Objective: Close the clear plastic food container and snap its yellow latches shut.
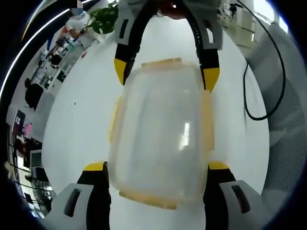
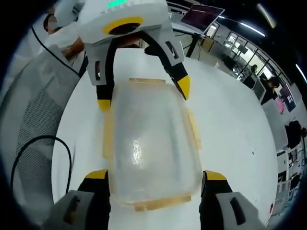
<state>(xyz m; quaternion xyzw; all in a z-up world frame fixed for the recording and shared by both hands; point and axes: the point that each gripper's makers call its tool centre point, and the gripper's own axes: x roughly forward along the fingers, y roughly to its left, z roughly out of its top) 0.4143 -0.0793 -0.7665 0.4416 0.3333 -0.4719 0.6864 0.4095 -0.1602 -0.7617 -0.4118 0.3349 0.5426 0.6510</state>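
A clear plastic food container (image 1: 160, 134) (image 2: 146, 143) with its lid on lies on a white table (image 1: 76, 124) (image 2: 230, 124). Yellow latches (image 1: 207, 120) (image 2: 193, 129) run along its sides and ends, and the side ones flare outward. My left gripper (image 1: 157, 166) straddles the near end in the left gripper view, its yellow-tipped jaws wide apart at the container's walls. From the opposite end the right gripper (image 1: 165, 72) straddles the far end. In the right gripper view the right gripper (image 2: 156, 175) stands wide around its near end, and the left gripper (image 2: 144, 95) frames the far end.
A grey mesh chair (image 1: 288, 120) (image 2: 33, 124) stands beside the table with a black cable (image 1: 259, 96) (image 2: 53, 143) looped over it. A potted plant (image 1: 105, 19) and office desks lie beyond. A laptop (image 2: 201, 17) sits at the back.
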